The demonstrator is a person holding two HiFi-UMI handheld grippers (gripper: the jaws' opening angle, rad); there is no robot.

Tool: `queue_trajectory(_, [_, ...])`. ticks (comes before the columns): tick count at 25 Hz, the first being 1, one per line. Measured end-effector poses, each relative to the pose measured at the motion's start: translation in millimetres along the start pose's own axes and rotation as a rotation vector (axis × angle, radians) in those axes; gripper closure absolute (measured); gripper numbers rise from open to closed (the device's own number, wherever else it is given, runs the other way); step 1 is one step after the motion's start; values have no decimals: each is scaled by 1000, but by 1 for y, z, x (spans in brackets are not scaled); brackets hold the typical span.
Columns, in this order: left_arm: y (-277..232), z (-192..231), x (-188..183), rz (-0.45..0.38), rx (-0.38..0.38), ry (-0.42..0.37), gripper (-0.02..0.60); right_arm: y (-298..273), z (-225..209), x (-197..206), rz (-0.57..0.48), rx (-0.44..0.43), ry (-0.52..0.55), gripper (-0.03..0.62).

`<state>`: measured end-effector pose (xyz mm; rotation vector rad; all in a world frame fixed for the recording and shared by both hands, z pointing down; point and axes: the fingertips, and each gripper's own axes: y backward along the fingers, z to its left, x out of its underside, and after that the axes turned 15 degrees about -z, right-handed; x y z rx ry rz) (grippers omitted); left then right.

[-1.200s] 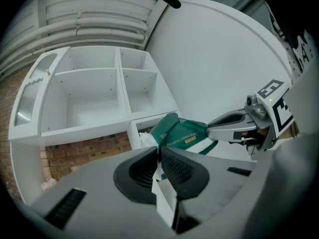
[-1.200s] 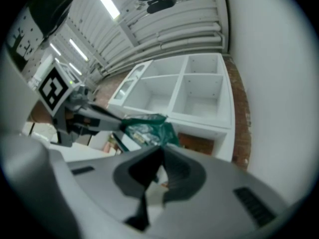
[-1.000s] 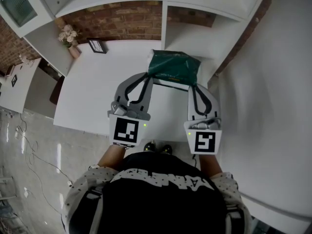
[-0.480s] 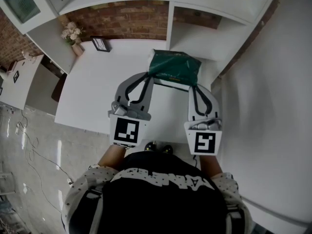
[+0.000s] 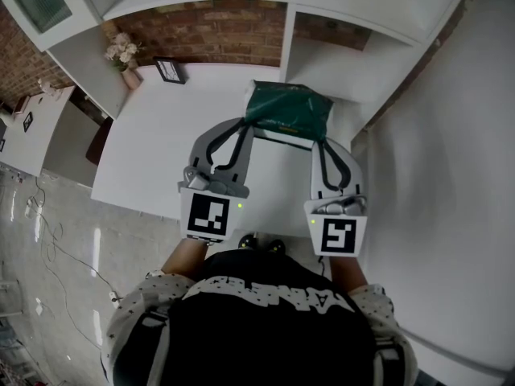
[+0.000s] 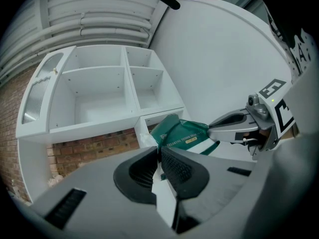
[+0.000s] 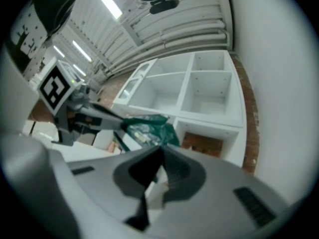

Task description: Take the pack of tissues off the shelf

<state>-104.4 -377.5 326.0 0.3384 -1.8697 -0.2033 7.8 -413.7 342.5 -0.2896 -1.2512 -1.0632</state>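
Starting far left in the head view: flower vase [image 5: 121, 55] and picture frame [image 5: 170, 71] on the white table [image 5: 161, 159], now shifted a little rightward in the picture compared with a second ago. Same drift for the shelf divider [image 5: 287, 39] further along. Best read as a turn or step of the whole body, not a change in the hold. Moving on to the left gripper [image 5: 246, 129]: sitting exactly where it sat in the frame a second back, clamped nearly closed on the left edge of the pack of tissues [image 5: 290, 109], with a thin fold of green-and-white wrapper pinched between the pads in the left gripper view. Centre now, the pack itself: slung in the air between the two grippers, out in front of the shelf unit [image 5: 370, 6] and above the table, touching neither as far as can be told. No slip, no sag, no new tilt against the earlier pictures. On to the right gripper [image 5: 320, 141]: likewise clenched on the pack's right edge, wrapper nipped between the pads in the right gripper view, pose unaltered. Judging from all that: lift-off already made, carry away from the shelf under way, grip steady on both sides. Left to do, most likely: bringing it further clear and setting it down, keeping both pinches tight on that thin film.
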Motion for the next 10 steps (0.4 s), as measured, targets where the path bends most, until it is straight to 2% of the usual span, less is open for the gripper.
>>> queue_trajectory(10, [3,5,4,2,-16,13,531,-4,4,1,-2,-1,-8,554])
